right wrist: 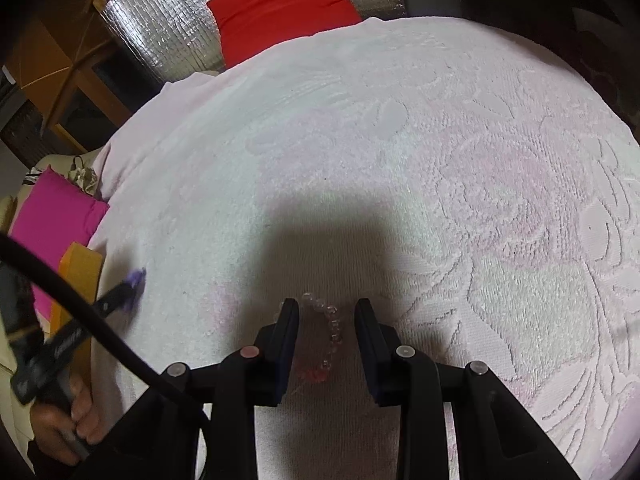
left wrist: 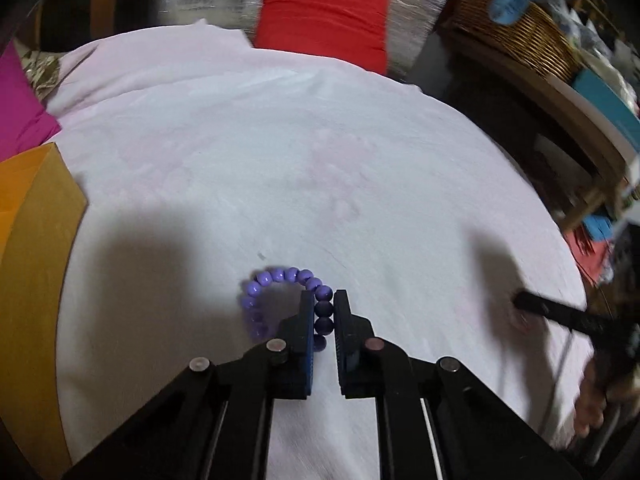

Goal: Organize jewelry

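The purple bead bracelet [left wrist: 286, 304] is pinched by its right-hand side in the left tongs [left wrist: 324, 316], narrow on two or three beads, the rest of the loop hanging out to the left over the white towel [left wrist: 280, 160] covering the surface. That is a thin hold on round, glossy beads: tilt or jerk and the loop could roll out of the pads, or a stretch cord could be pulled.

Over at the right tongs [right wrist: 327, 318], the jaws stand wide, straddling a clear bead bracelet [right wrist: 326, 324] with a red piece at its near end, lying flat on the towel. Nothing is gripped there. The beads are nearly see-through against the pale pile, so a close could easily miss them or snag terry loops instead.

Left of the towel sits an orange box [left wrist: 32, 280], likely the destination, though its inside is not shown; a drop short would land on fabric.
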{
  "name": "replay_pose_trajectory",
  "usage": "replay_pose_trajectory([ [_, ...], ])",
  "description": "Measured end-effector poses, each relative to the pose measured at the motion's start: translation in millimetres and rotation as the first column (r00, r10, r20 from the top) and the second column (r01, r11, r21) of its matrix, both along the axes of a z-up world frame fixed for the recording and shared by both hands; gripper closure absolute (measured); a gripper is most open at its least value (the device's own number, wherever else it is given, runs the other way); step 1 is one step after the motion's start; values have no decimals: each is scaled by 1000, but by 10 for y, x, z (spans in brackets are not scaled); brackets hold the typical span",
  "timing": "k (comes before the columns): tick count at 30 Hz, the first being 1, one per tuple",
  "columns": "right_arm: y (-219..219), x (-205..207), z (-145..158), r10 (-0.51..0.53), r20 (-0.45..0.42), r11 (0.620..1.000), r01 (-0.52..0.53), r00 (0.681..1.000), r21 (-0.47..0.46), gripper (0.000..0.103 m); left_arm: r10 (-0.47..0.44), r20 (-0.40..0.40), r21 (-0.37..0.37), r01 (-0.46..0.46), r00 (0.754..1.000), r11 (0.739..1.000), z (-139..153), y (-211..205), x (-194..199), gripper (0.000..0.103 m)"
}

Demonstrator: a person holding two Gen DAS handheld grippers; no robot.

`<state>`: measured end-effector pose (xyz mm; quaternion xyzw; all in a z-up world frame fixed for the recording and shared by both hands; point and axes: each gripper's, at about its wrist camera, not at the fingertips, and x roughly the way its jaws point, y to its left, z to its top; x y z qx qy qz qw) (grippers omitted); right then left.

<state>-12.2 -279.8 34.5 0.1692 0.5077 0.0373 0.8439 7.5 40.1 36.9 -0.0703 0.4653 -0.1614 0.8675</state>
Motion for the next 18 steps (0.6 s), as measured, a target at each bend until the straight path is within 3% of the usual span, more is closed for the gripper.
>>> replay_pose_trajectory([
  [4, -40, 26, 10, 10, -15, 1000, -9, 1000, 26, 68, -64, -18, -4, 64, 998, 998, 36, -66, -184, 94],
  [6, -105, 39, 16, 20, -25, 997, -18, 999, 78, 61, -100, -45, -14, 100, 994, 995, 30, -89, -224, 86],
  [8, -180, 35, 22, 18, -26, 991, -15, 999, 132, 54, -108, -51, 1, 108, 993, 994, 42, -104, -254, 48],
  [9, -219, 29, 32, 13, -21, 989, -10, 1000, 148, 54, -111, -36, 12, 112, 993, 994, 61, -97, -287, 43],
  [12, -329, 1, 60, -14, 6, 987, 12, 1000, 161, 56, -118, -7, 55, 119, 993, 991, 118, -45, -330, 42],
  [17, -315, 1, 43, 11, 0, 991, -10, 1000, 133, 66, -94, 1, 113, 93, 996, 989, 90, 88, -308, 42],
  [18, -271, 2, 41, 26, 4, 993, -26, 1000, 115, 72, -86, 0, 121, 85, 996, 989, 78, 106, -292, 42],
])
